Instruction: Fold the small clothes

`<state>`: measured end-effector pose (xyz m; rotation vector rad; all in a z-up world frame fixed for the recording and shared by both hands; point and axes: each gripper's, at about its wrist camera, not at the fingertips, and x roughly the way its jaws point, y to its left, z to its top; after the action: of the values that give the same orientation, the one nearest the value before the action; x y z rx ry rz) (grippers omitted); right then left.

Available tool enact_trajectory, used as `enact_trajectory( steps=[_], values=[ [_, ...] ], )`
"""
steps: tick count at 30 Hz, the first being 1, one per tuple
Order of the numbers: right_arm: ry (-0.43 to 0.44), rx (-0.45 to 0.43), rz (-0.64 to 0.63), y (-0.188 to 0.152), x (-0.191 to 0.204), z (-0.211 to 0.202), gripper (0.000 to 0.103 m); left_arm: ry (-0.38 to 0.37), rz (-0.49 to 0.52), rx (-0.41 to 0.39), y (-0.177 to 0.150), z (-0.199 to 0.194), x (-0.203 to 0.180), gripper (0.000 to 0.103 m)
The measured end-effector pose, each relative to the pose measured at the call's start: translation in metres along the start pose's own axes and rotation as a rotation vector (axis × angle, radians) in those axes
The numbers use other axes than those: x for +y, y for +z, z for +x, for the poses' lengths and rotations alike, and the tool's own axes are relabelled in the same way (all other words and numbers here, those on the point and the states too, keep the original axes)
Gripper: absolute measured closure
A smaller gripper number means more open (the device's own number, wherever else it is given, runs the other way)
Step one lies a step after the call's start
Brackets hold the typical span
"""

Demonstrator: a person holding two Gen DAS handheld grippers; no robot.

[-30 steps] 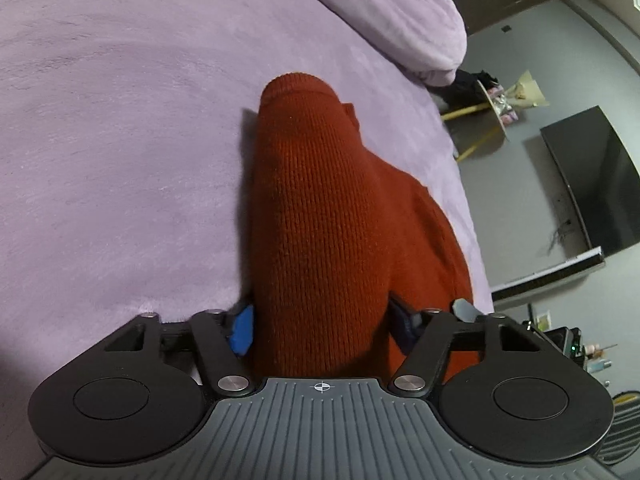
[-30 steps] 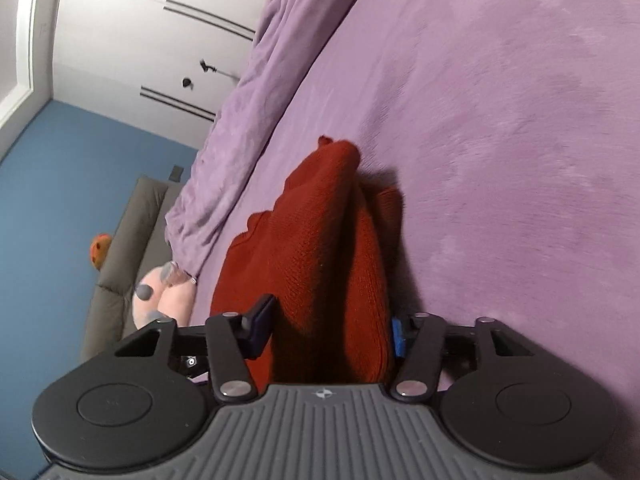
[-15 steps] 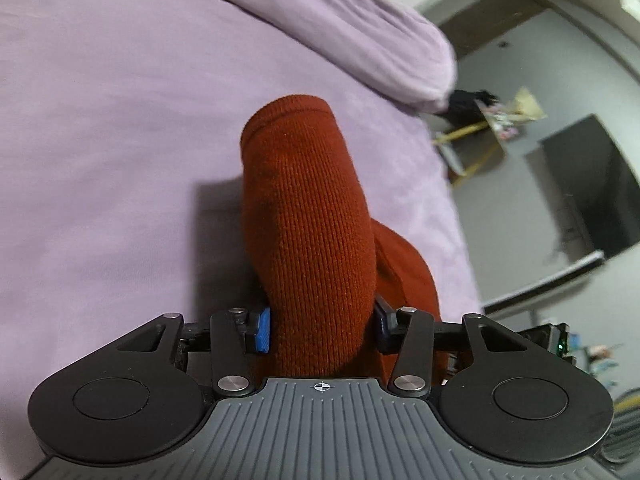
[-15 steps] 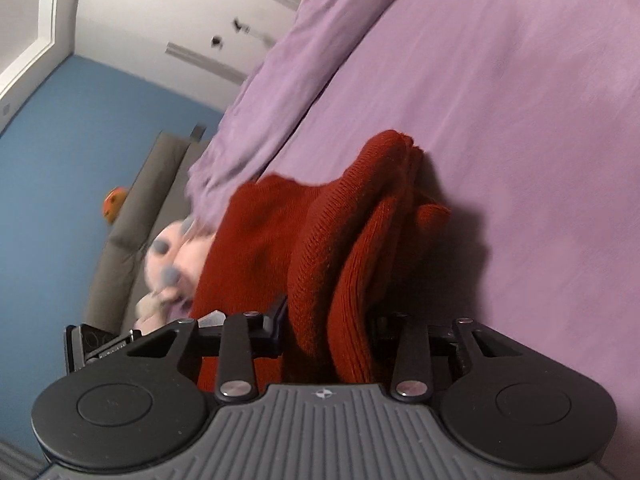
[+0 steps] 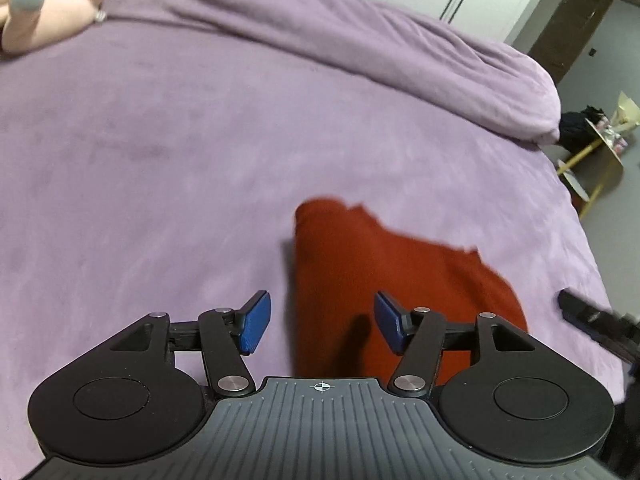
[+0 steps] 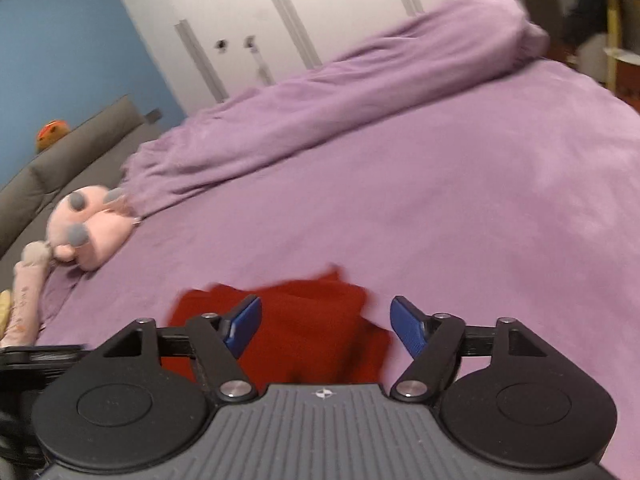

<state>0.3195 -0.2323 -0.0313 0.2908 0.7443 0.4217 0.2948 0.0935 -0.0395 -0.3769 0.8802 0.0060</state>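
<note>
A rust-red knitted garment (image 5: 360, 264) lies folded on the purple bed, seen low in both wrist views (image 6: 316, 328). My left gripper (image 5: 320, 326) hovers above its near left part, jaws opening, blue pads apart and clear of the fabric. My right gripper (image 6: 326, 330) hangs over the garment's near edge, jaws opening too, nothing pressed between the pads. The garment rests flat below both, touching neither. The other gripper's dark tip (image 5: 592, 318) shows at the right edge of the left wrist view.
A rolled purple duvet (image 5: 360, 36) runs along the far side of the bed (image 6: 480, 208). A pink plush toy (image 6: 88, 232) lies by the grey headboard (image 6: 60, 156). White wardrobe doors (image 6: 280, 32) stand behind. A yellow side stand (image 5: 596, 160) is off the bed's right edge.
Both grippers held the red garment raised between their pads; now they have let go and lifted back, and the garment lies flat on the bed. Both views have swung level.
</note>
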Motion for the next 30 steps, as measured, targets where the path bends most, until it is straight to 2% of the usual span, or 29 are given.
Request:
enact_trajectory(
  steps=[2, 4, 6, 8, 9, 12, 14, 16, 17, 19, 20, 22, 24, 27, 30],
  values=[
    [-0.008, 0.049, -0.058, 0.002, 0.027, 0.031, 0.057, 0.025, 0.031, -0.022, 0.006, 0.018, -0.015, 0.038],
    [-0.041, 0.106, -0.084, -0.001, 0.041, 0.067, 0.061, 0.096, 0.065, -0.011, 0.008, 0.043, -0.024, 0.04],
    [-0.126, 0.153, -0.096, -0.004, 0.041, 0.095, 0.065, 0.127, 0.057, 0.038, 0.01, 0.068, -0.022, 0.039],
    [-0.203, 0.144, -0.135, -0.005, 0.038, 0.115, 0.067, 0.15, 0.058, 0.047, 0.01, 0.087, -0.022, 0.032],
    [-0.235, 0.122, -0.154, -0.006, 0.034, 0.12, 0.067, 0.168, 0.068, 0.039, 0.012, 0.096, -0.024, 0.026],
    [-0.236, 0.075, -0.166, -0.013, 0.016, 0.128, 0.066, 0.201, 0.112, 0.014, 0.009, 0.115, -0.033, 0.017],
    [-0.253, 0.048, -0.201, -0.018, 0.019, 0.135, 0.065, 0.215, 0.12, 0.002, 0.008, 0.122, -0.033, 0.012],
    [-0.272, 0.039, -0.224, -0.019, 0.021, 0.138, 0.061, 0.215, 0.094, 0.009, 0.009, 0.128, -0.029, 0.007],
    [-0.288, 0.039, -0.225, -0.019, 0.022, 0.139, 0.052, 0.21, 0.077, 0.013, 0.011, 0.127, -0.027, 0.007],
    [-0.347, 0.04, -0.193, -0.018, 0.017, 0.133, 0.031, 0.216, 0.067, 0.005, 0.01, 0.122, -0.026, 0.006],
    [-0.343, 0.041, -0.164, -0.017, 0.016, 0.13, 0.021, 0.215, 0.076, 0.007, 0.009, 0.117, -0.026, 0.006],
    [-0.304, 0.062, -0.084, -0.015, 0.011, 0.11, 0.021, 0.213, 0.091, 0.013, 0.004, 0.101, -0.025, 0.006],
    [-0.257, 0.044, -0.07, -0.022, 0.008, 0.075, 0.021, 0.191, 0.103, 0.005, -0.004, 0.077, -0.022, 0.007],
    [-0.16, 0.025, 0.015, -0.053, -0.005, 0.013, 0.021, 0.113, 0.072, -0.056, -0.03, 0.024, -0.015, 0.007],
    [-0.08, 0.055, 0.205, -0.098, -0.028, -0.042, 0.021, 0.07, 0.008, -0.078, -0.072, -0.027, -0.003, 0.007]
  ],
)
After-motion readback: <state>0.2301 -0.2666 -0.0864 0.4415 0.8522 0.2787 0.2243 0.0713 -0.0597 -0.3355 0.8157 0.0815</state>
